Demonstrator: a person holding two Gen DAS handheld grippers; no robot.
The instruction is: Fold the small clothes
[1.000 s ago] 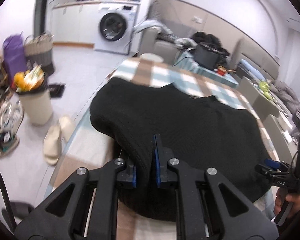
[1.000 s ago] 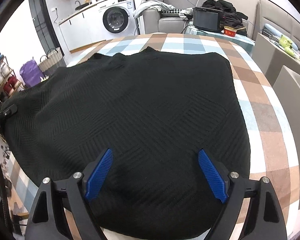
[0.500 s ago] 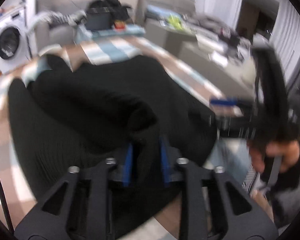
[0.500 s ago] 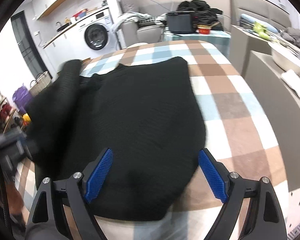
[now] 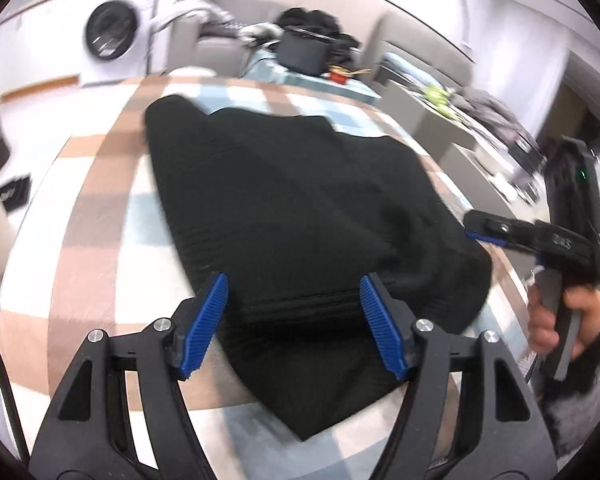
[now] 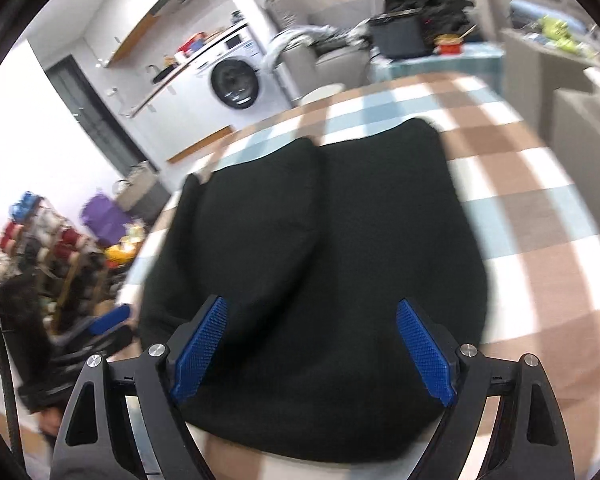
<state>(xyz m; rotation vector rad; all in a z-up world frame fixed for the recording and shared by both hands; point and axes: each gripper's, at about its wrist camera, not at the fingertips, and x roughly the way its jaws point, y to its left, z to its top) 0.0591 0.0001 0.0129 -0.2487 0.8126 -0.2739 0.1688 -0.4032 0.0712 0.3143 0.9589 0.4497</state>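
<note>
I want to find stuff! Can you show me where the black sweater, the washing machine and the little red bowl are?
Black knitted sweater (image 6: 340, 260): right wrist view, middle of the folded body.
White front-loading washing machine (image 6: 236, 84): right wrist view, round door.
Small red bowl (image 6: 449, 45): right wrist view, its side.

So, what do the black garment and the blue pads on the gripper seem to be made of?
Black garment: probably knitted yarn, matte, with faint ribbed lines and a soft, thick edge. Blue pads: likely moulded rubber or plastic, matte, with a fine cross-hatched grip texture.
</note>
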